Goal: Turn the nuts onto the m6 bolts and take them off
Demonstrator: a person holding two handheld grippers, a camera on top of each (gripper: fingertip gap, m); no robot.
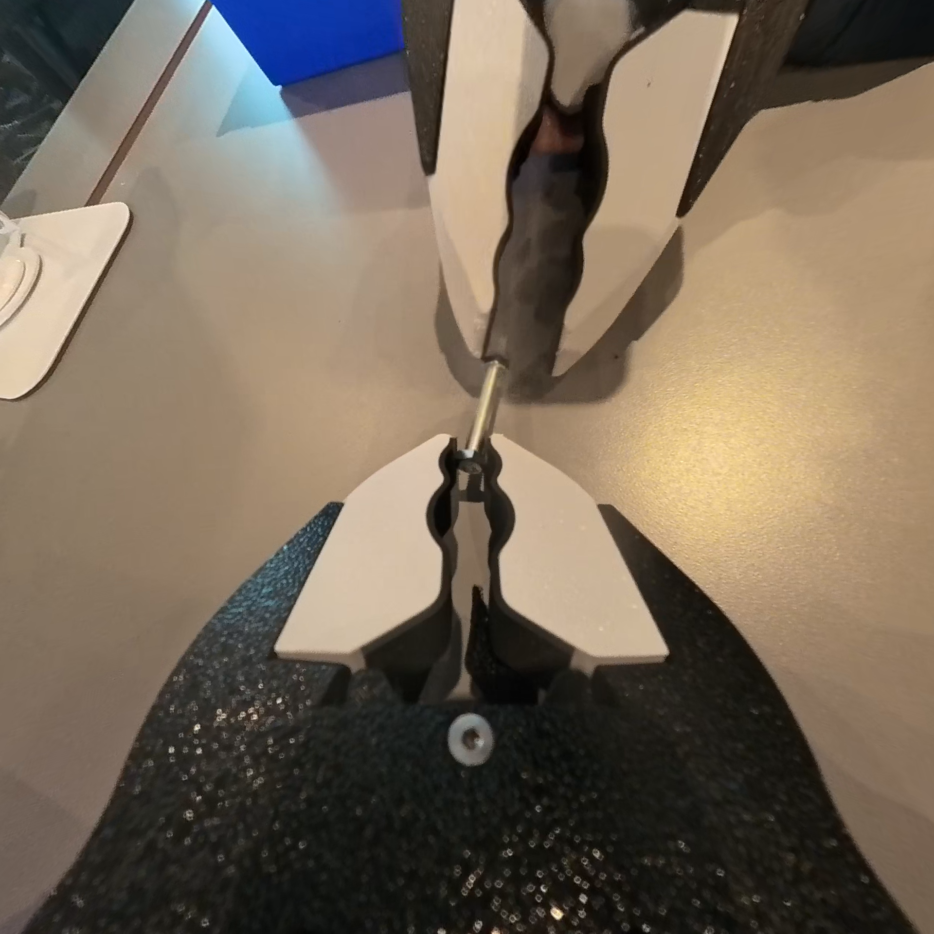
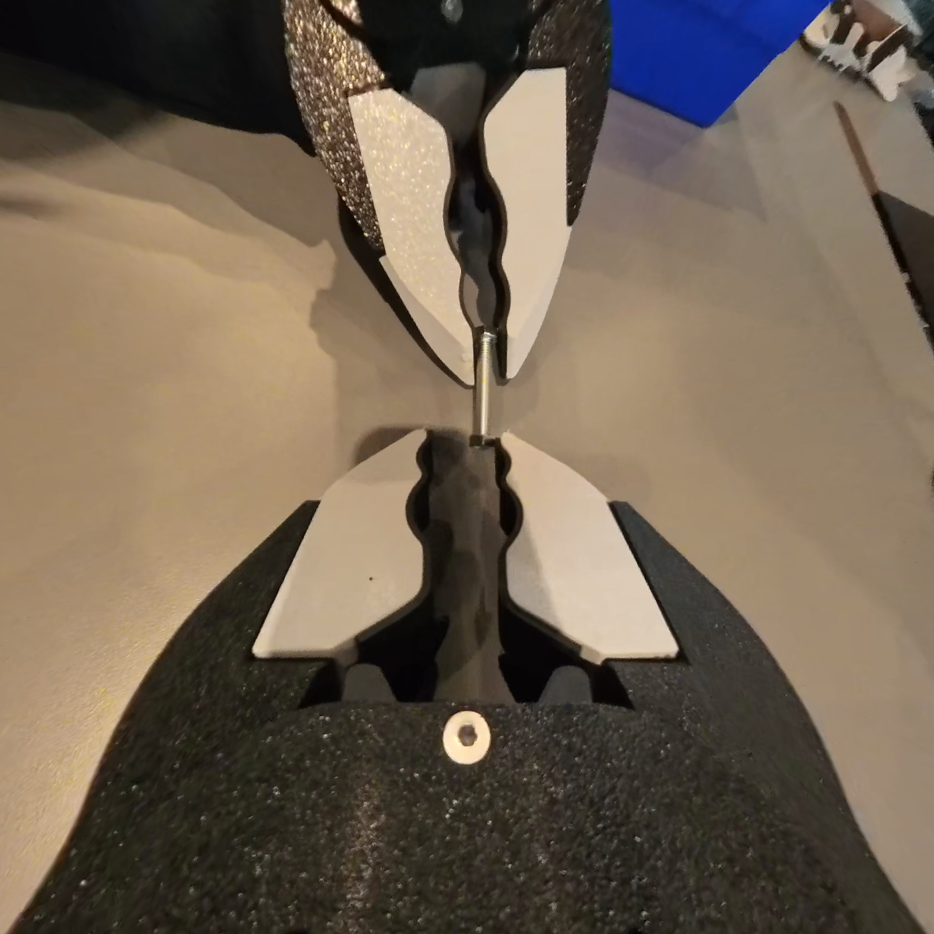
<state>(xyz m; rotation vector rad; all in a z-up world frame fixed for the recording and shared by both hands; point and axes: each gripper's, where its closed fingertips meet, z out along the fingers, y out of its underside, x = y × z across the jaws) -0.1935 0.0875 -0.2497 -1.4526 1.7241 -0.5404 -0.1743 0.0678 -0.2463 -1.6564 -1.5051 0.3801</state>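
While both of my grippers face each other tip to tip above the tabletop, a slim silver threaded metal bolt [image 1: 482,407] bridges the space between them. My left gripper [image 1: 470,462] is clamped on the small dark hex piece [image 1: 469,464] at one end, which I take to be the nut, though it could be the bolt head; I cannot tell which. My right gripper [image 2: 467,438] stands with its fingertips visibly apart, and only its right finger seems to touch the dark end of the bolt [image 2: 480,439], so I judge it is re-gripping between turns, not holding.

As for progress, thread shows bare along most of the shank, so I judge the turning is somewhere in the middle: whether the nut is going on or coming off I cannot say, and no other bolts or nuts show in either view.

Beneath the grippers lies a smooth beige matte table [image 1: 202,455], lit warmly in patches. At its left edge sits a flat grey square base [image 1: 65,283] carrying something clear. Farther back stands a bright blue box [image 1: 313,40].
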